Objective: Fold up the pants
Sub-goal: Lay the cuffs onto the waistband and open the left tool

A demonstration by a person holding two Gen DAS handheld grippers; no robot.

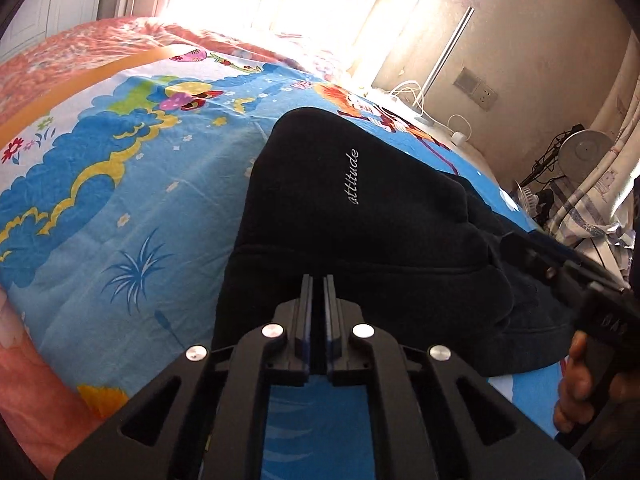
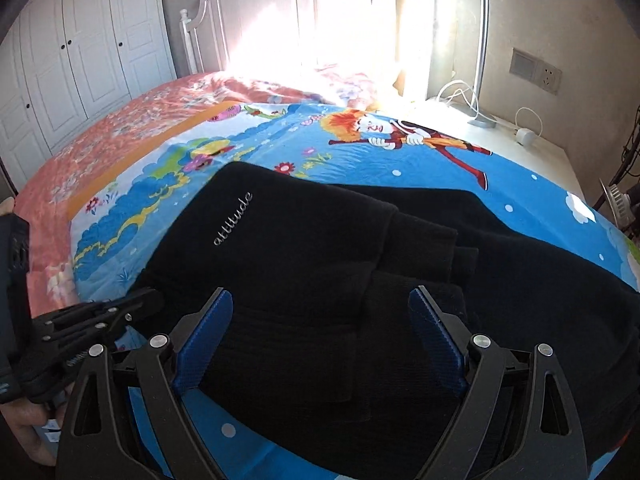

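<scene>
Black pants [image 1: 360, 216] with white "attitude" lettering lie folded in layers on the cartoon-print sheet; they also show in the right wrist view [image 2: 304, 264]. My left gripper [image 1: 318, 280] is shut at the pants' near edge, its jaws together on the black cloth edge. My right gripper [image 2: 320, 304] is open, its blue pads [image 2: 208, 336] spread wide over the near part of the pants, holding nothing. The right gripper also shows at the right of the left wrist view [image 1: 516, 242]. The left gripper shows at the left of the right wrist view [image 2: 154, 300].
The bed carries a blue cartoon sheet [image 2: 400, 160] over a pink floral cover [image 2: 120, 128]. A headboard [image 2: 248, 20] and white wardrobe [image 2: 72, 64] stand behind. A white bedside table [image 2: 500, 140] with a lamp and cables is at the right. A fan [image 1: 584, 156] stands beyond the bed.
</scene>
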